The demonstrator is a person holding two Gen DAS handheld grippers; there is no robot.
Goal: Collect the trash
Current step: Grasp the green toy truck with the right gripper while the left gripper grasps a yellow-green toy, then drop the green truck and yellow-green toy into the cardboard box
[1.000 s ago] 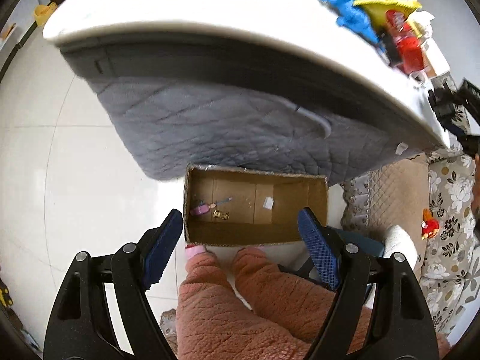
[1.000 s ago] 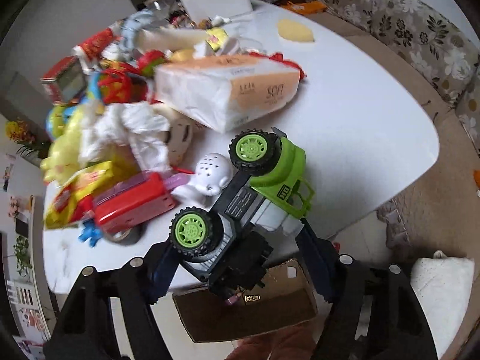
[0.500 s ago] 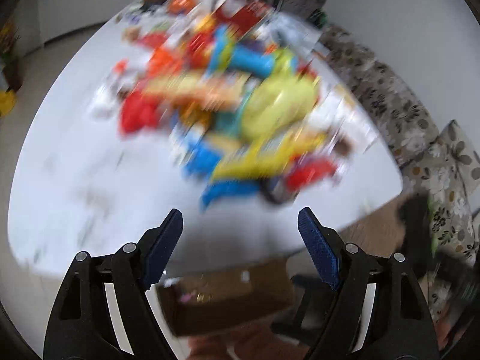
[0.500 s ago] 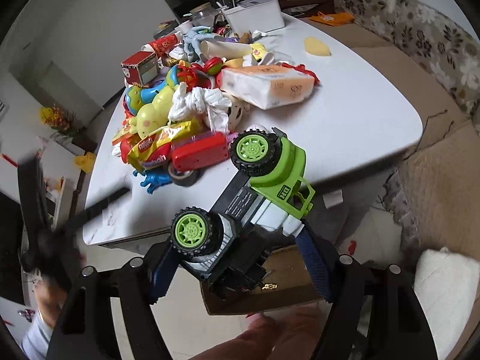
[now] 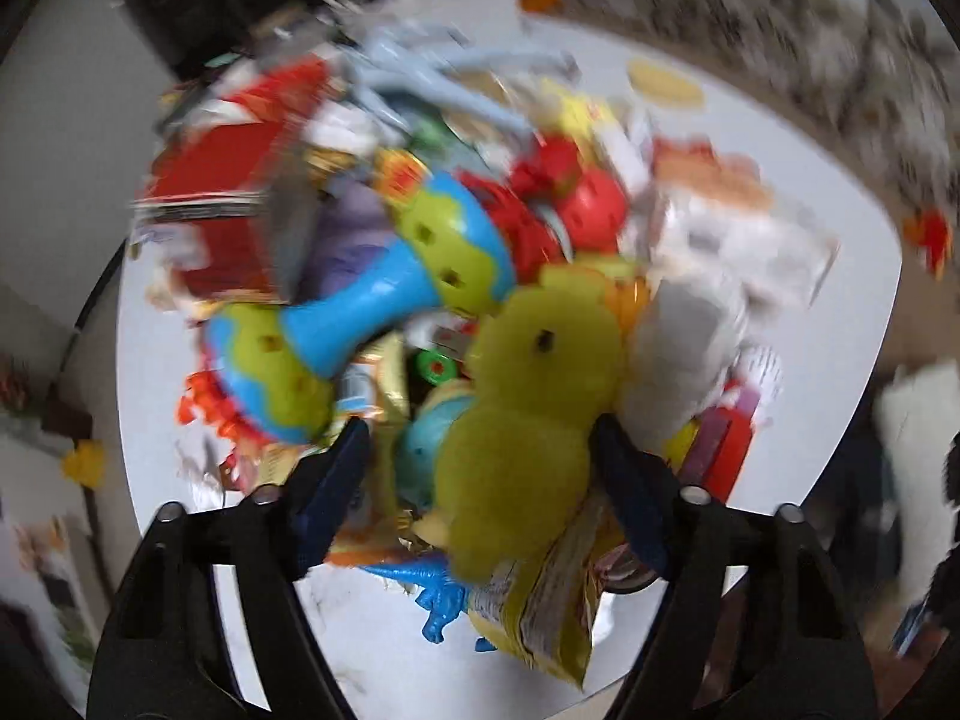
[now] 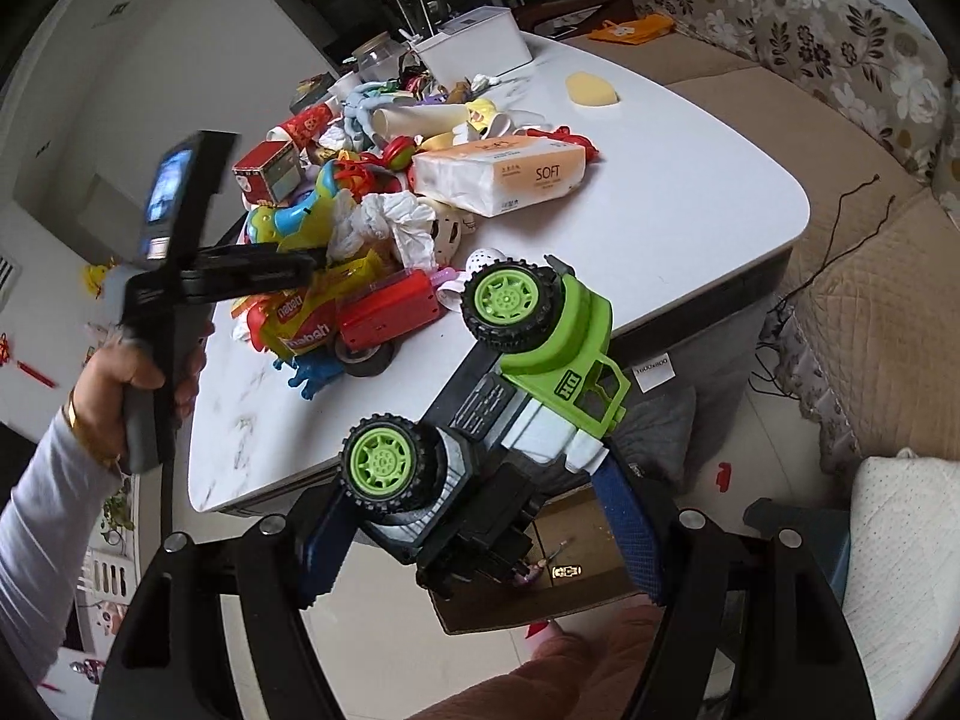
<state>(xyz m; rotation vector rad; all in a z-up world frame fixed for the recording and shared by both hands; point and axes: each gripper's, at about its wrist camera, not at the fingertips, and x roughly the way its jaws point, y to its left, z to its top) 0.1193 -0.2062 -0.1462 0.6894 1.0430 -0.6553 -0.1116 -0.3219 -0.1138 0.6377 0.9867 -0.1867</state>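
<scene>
My right gripper [image 6: 474, 480] is shut on a green and black toy truck [image 6: 540, 372], held tilted in the air past the table's near edge. Below it, an open cardboard box [image 6: 576, 576] stands on the floor. My left gripper [image 5: 477, 426] hangs over the heap on the white table [image 6: 690, 192], and its jaws are closing. A yellow duck toy [image 5: 528, 396] lies between them, and the left pad stands clear of it. This view is blurred. A yellow snack wrapper [image 5: 540, 612] and crumpled tissue [image 6: 390, 222] lie in the heap. A hand [image 6: 138, 372] holds the left gripper [image 6: 300, 267].
The heap also holds a blue and green dumbbell toy [image 5: 360, 312], a red toy [image 6: 390, 312] and a tissue pack [image 6: 504, 174]. A white bin [image 6: 474, 48] and a yellow sponge [image 6: 591, 90] sit at the table's far side. A flowered sofa [image 6: 840, 60] runs along the right.
My left gripper swung up from the box on the floor to above the toy heap, rolling as it went. The right gripper drew back and rose slightly with the truck.
</scene>
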